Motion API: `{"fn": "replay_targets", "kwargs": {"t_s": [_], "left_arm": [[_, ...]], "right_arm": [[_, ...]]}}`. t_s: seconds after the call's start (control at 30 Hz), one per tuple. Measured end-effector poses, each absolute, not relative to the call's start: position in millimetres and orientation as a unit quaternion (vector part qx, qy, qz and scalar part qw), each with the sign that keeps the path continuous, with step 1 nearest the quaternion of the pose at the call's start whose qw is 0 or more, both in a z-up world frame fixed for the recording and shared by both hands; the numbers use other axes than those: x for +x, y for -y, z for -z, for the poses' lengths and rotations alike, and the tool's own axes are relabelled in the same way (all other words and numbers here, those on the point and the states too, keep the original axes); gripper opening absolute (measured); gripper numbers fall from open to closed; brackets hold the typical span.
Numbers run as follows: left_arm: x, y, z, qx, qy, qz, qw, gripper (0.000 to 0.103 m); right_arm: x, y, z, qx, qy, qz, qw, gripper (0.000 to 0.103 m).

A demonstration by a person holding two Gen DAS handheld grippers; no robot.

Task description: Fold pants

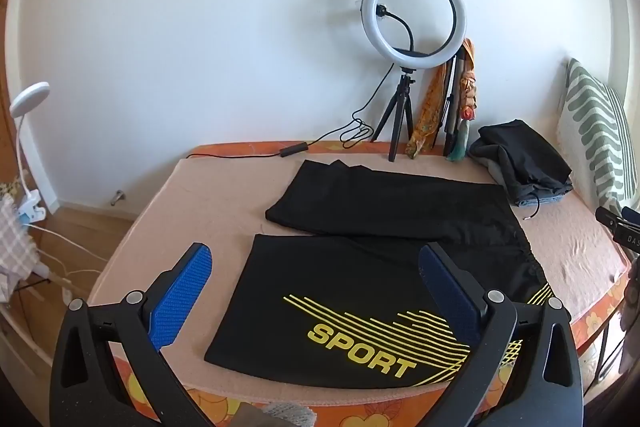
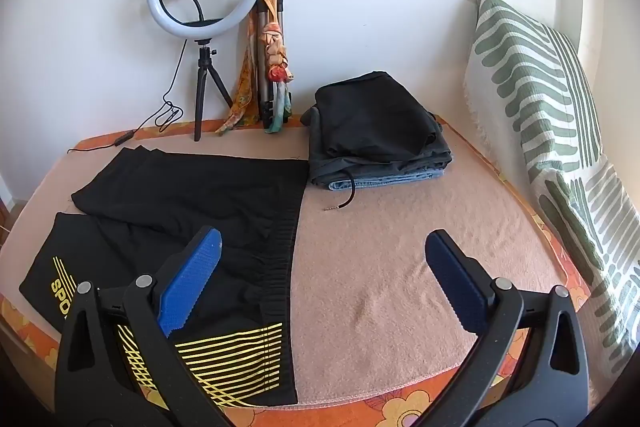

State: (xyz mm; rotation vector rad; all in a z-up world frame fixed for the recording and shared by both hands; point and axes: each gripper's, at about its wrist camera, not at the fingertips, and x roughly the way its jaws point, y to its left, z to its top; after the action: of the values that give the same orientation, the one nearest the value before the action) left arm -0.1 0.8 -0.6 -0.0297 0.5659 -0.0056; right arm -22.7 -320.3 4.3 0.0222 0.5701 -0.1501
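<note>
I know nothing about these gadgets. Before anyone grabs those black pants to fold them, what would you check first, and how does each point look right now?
1. Left gripper open and empty: ok.
2. Right gripper open and empty: ok.
3. Pants spread flat on the blanket, legs apart: ok.
4. Waistband in view and reachable: ok.
5. Folded clothes pile clear of the pants: ok, beside them, apart.
6. Loose cord end clear of the waistband: cannot tell, it lies close.
</note>
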Motion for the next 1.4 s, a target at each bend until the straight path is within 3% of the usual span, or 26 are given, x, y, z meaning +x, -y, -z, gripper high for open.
{"fn": "replay_targets", "kwargs": {"t_s": [1.4], "left_arm": [[-5.8, 3.7, -13.9, -0.004, -0.250, -0.014, 0.968, 0.103]], "right_arm": [[-23.7, 316.8, -7.2, 0.009, -0.274, 0.071, 0.959, 0.103]]}}
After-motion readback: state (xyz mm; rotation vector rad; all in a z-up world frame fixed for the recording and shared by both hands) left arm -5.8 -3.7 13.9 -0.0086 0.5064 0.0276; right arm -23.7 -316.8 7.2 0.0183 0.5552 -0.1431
